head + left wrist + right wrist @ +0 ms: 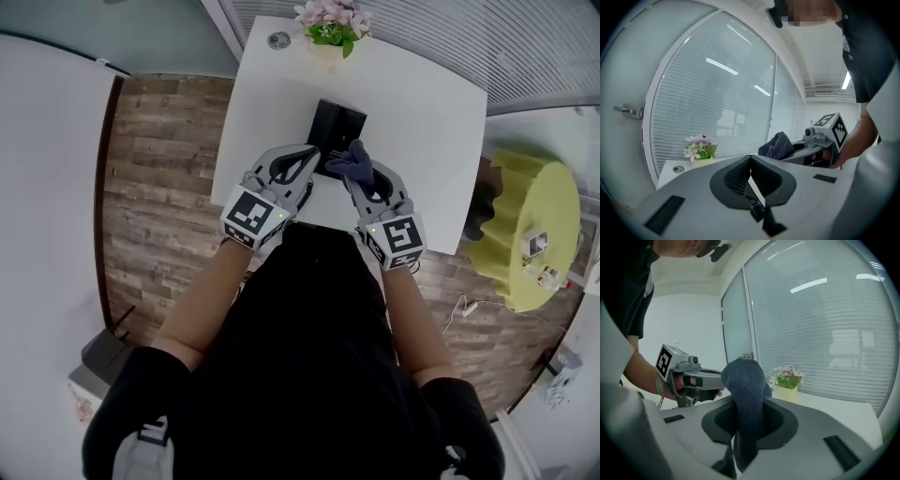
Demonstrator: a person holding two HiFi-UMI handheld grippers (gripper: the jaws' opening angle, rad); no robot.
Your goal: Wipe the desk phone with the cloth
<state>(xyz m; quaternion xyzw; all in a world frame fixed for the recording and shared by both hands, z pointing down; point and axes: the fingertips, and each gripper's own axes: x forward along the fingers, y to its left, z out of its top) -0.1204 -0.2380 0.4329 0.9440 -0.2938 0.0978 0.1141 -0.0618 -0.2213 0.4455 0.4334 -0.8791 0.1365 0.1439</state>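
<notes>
Right gripper point(749, 405) clamped on the cloth point(746, 380) at the near edge of the phone point(336, 124) — mid-table point(427, 108), toward its near edge. Left gripper point(749, 160) — jaws together, empty — just beside.

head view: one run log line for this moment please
left gripper: shut, empty | right gripper: shut on cloth | cloth: over phone near edge, contact unclear

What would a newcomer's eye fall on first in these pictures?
The dark blue cloth clamped in the right gripper stands out first, by the near edge of the black desk phone on the white table. Next come the pink flowers at the table's far edge.
</notes>
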